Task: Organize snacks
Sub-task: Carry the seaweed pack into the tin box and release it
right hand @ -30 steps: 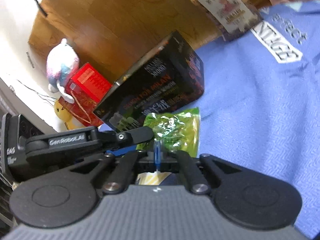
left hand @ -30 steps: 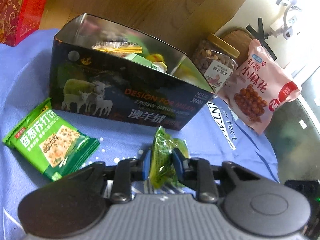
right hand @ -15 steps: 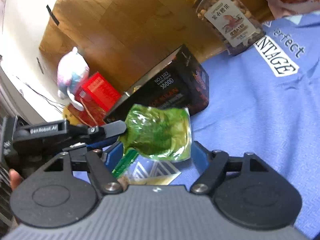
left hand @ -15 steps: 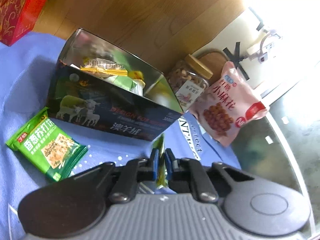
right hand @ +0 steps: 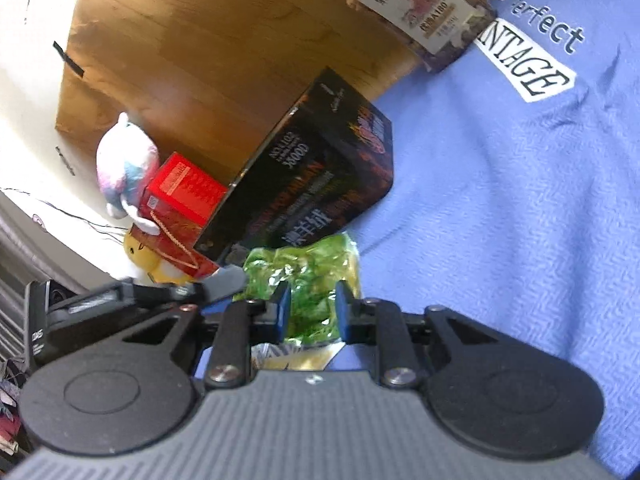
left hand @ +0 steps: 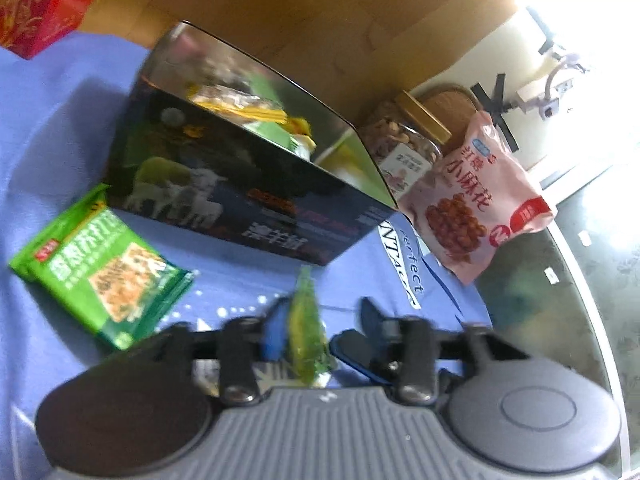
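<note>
Listing from nearest to farthest. Left gripper [left hand: 322, 330]: black two-finger tool with blue pads, jaws spread apart, a small crinkled translucent green snack packet [left hand: 306, 332] seen edge-on between them; contact with the pads cannot be told through the blur. Right gripper [right hand: 310, 310]: same build, jaws partly apart on either side of the same green packet [right hand: 308, 276], seen broadside; whether the blue fingers [right hand: 282, 304] press it cannot be told. A finger of the left gripper is seen in the right wrist view at 9 o'clock of the packet, just beside it.

Blue woven cloth with a white printed label [right hand: 520, 184]: spread beneath everything.

Flat green cracker pack with a biscuit picture [left hand: 104, 268]: laid on the cloth at 10 o'clock of the left gripper, near the box's front corner.

Open dark rectangular box printed with white sheep and lettering [left hand: 248, 200]: stood on the cloth at 12 o'clock of the packet, holding yellow and green wrapped snacks [left hand: 256, 114].

Pink snack pouch picturing brown twists [left hand: 476, 196]: leaned at 2 o'clock, just beside the box's right corner.

Clear nut jar with a gold lid [left hand: 404, 140]: behind the pouch, touching or nearly so.

Red gift box with gold ornament [left hand: 36, 4]: at 10 o'clock, far corner.

Pastel plush toy [right hand: 124, 164]: against the red box, by the wooden panel [right hand: 200, 48].
</note>
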Motion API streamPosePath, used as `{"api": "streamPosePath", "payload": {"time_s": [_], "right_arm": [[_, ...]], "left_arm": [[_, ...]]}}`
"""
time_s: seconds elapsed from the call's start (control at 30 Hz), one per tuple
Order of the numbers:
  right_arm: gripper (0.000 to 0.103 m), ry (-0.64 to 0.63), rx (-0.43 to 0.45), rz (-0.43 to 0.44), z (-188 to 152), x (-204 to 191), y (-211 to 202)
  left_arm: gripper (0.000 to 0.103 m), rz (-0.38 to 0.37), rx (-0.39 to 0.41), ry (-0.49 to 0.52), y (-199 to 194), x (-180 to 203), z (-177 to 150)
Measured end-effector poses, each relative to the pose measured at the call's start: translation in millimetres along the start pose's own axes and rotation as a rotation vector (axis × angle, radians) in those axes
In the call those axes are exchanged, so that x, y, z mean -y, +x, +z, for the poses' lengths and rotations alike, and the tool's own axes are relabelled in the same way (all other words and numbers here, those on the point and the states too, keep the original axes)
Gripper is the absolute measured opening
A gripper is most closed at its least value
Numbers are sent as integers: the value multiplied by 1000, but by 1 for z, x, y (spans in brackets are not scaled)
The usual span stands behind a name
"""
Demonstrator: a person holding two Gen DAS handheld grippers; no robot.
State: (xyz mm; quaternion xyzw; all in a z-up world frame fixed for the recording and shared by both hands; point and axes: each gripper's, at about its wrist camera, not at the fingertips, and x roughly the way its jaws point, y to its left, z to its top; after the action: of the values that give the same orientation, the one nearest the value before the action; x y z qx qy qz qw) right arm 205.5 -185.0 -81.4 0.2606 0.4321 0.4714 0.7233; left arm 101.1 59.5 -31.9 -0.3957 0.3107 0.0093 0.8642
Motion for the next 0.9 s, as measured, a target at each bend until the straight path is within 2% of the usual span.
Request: {"api": "streamPosePath", "payload": {"time_s": [0.07, 0.13, 0.17, 0.27, 0.33, 0.37, 0.4, 0.5, 0.57, 0.63, 0.67, 0.7, 0.8, 0.87, 0.9], "right_arm": [[22, -27, -1, -26, -1, -4, 2], [22, -47, -1, -39, -3, -8, 3], [19, -46, -1, -54, -3, -8, 3], [22, 3, 19, -1, -1, 1, -2], [31, 17, 62, 7, -1, 4, -8], [40, 21, 84, 13, -1, 4, -11], [44, 22, 98, 30, 0, 5, -14], [47, 49, 82, 65, 0, 8, -14], [47, 77, 62, 133, 2, 12, -15], [41, 85, 39, 194, 3, 10, -13], [18, 71, 31, 200, 3, 7, -12], [8, 55, 37, 183, 3, 3, -13], [6, -2, 67, 150, 11, -19, -14], [6, -92, 105, 104, 27, -41, -11], [6, -134, 123, 74, 38, -52, -6]], "left_arm": [[49, 21, -16, 33, 9, 5, -2], [27, 51, -42, 48, 22, 7, -6], [18, 68, -44, 46, 24, 5, -7], [17, 30, -41, -9, 19, -6, -5], [17, 22, -15, -7, 7, -10, -3], [17, 6, -6, -8, 2, -11, -2], [17, -30, 3, -20, -5, -12, 0], [17, -102, 25, -35, -18, -13, 3], [17, -128, 15, -21, -21, -10, 3], [17, -148, -1, -9, -22, -8, 3], [17, -146, 0, 2, -23, -6, 4], [17, -137, 10, 17, -22, -1, 7], [20, -129, 34, 42, -24, 5, 26], [25, -94, 66, 86, -25, 13, 42], [29, -53, 96, 124, -23, 22, 53]]}}
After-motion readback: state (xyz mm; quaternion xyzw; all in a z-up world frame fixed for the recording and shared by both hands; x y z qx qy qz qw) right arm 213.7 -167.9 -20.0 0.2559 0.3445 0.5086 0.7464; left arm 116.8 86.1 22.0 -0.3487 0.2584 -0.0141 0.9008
